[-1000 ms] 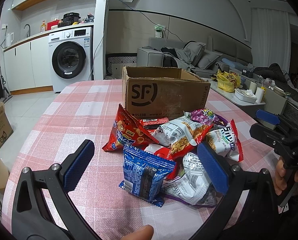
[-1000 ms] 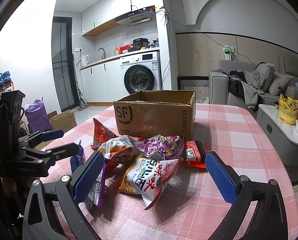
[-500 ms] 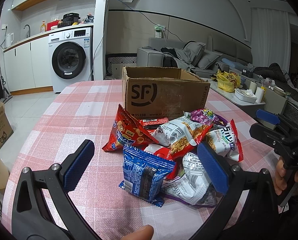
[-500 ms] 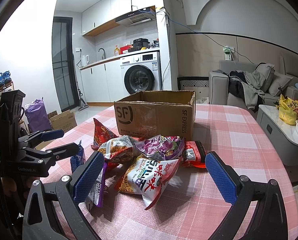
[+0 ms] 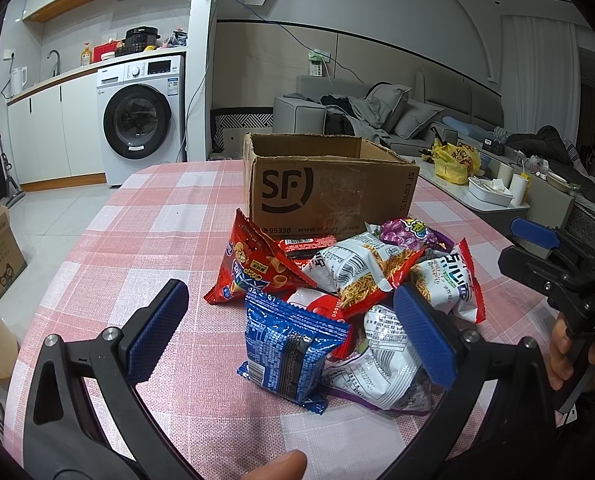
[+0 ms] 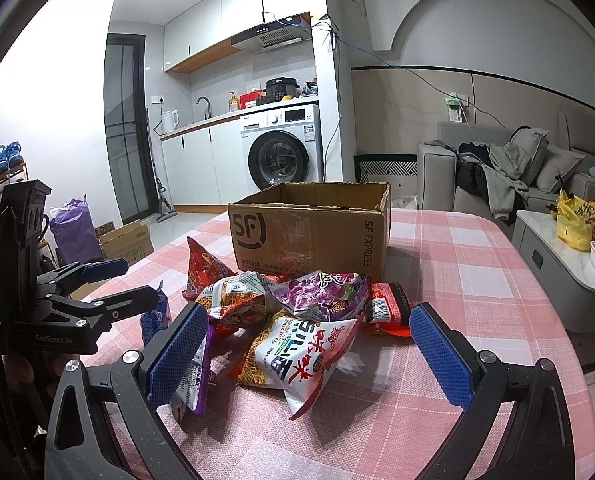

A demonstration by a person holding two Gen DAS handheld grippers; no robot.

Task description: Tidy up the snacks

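Nothing has changed over the last second: both the left gripper [image 5: 293,332] and right gripper [image 6: 309,352] hover, jaws wide and empty. The snacks [image 5: 349,296] lie heaped on the table [image 5: 149,248], the box [image 5: 329,184] at their 12 o'clock (apparently unfilled). Sorting hasn't begun.

A washing machine [image 6: 282,151] is installed under the counter [image 6: 201,123]. A kettle [image 6: 168,120] is stood on that counter. A sofa [image 6: 513,168] is placed right of the machine.
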